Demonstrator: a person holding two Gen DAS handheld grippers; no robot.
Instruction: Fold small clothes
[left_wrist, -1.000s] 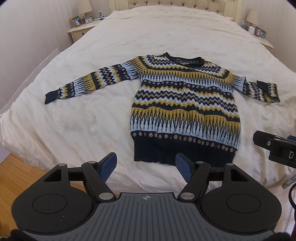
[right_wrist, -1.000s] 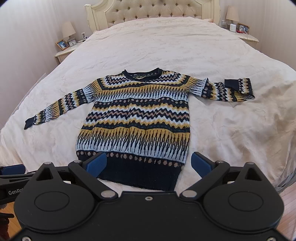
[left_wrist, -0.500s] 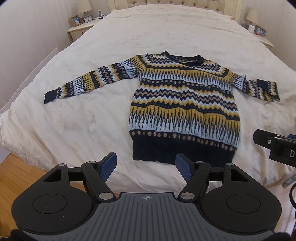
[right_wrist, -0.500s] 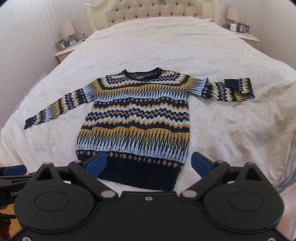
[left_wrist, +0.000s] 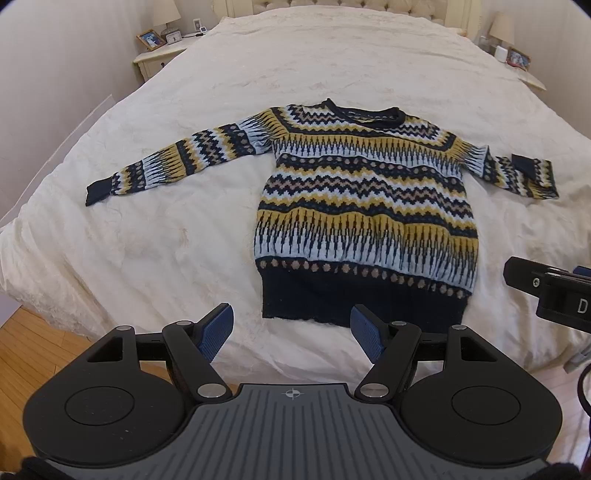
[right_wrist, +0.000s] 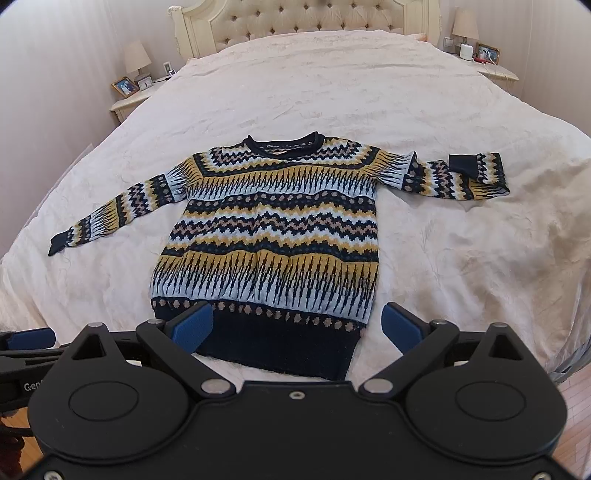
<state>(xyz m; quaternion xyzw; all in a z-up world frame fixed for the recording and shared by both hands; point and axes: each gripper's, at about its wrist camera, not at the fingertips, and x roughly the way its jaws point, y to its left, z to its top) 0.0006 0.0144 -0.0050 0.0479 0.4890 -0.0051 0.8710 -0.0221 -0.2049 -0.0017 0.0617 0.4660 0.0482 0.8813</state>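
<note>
Sweater (left_wrist: 365, 206) lies flat, centre of frame on the bed (left_wrist: 258, 74), neck toward the headboard (right_wrist: 306, 18) at top. One sleeve stretches out to the left, the other w/ its cuff folded back at right. Left gripper (left_wrist: 291, 334) at bottom centre, jaws apart, nothing btwn them, above the hem. Right gripper (right_wrist: 297, 326) likewise spread wide & empty, bottom of frame. Nightstand (right_wrist: 133, 101) upper left.

Bare bed (right_wrist: 461, 258) lay open all around the flat sweater (right_wrist: 273, 236); nothing stood on it, and both sleeves had clear cover beside them.
</note>
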